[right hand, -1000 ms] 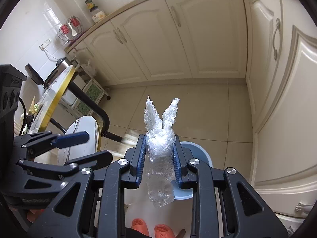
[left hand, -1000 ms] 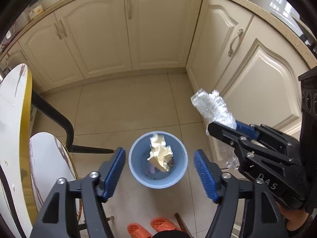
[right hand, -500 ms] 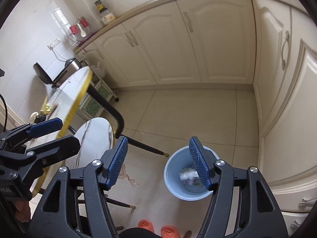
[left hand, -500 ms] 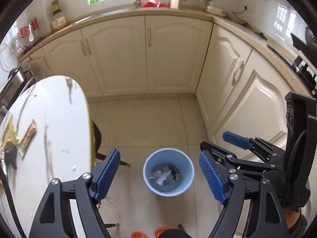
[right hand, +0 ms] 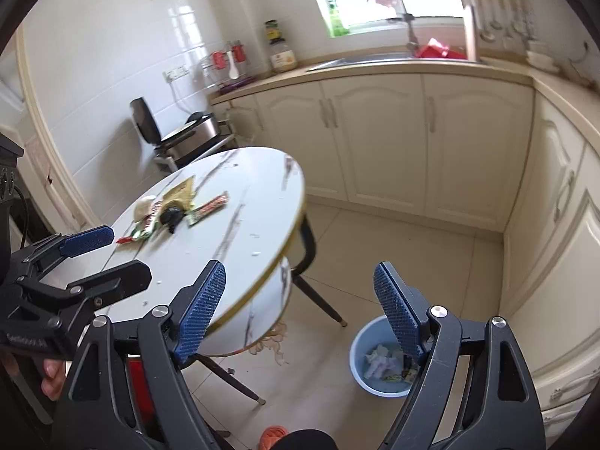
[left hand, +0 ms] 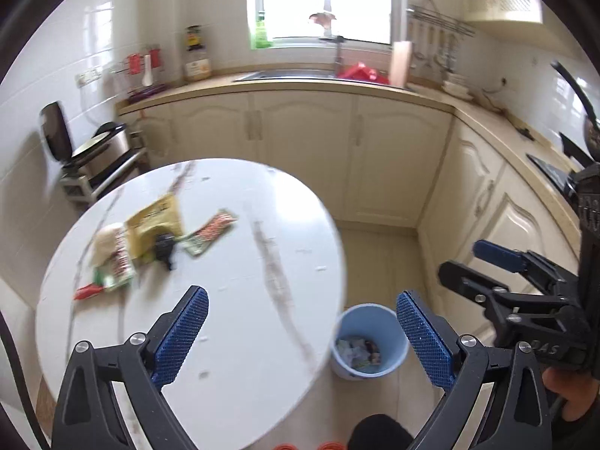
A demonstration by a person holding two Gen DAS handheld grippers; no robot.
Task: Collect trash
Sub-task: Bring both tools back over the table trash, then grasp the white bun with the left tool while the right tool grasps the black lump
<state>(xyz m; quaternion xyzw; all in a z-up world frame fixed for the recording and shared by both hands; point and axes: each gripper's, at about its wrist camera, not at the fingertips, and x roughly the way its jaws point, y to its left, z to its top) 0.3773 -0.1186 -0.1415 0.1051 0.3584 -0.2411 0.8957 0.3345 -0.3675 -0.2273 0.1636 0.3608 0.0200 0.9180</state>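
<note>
In the left wrist view, the left gripper [left hand: 300, 332] has its blue jaws far apart and they are opening wider. Nothing is between them. Under it is a round white counter [left hand: 240, 262] with dark streaks. A bunch of trash lies on the far left part of the counter: a yellow wrapper [left hand: 153, 221], a red and green wrapper [left hand: 210, 230], a small black thing [left hand: 165, 249] and more packets [left hand: 112, 262] beside them. This part is blurry. A blue bin [left hand: 369, 341] stands on the floor just past the counter's right edge, with crumpled bits inside. The right gripper [left hand: 487, 262] shows at the right side, and its jaws hold nothing. Cream cupboards [left hand: 307, 150] run along the back wall.

In the right wrist view, the right gripper [right hand: 300, 317] has its jaws apart too, opening more, with nothing between them. The blue bin [right hand: 375, 360] sits on the floor low on the right, partly behind the right jaw, with paper scraps inside. The white counter [right hand: 243, 225] is on the left, and the trash wrappers [right hand: 168, 213] lie close together on its far side. The left gripper [right hand: 108, 255] reaches in from the left edge, above the counter.
</note>
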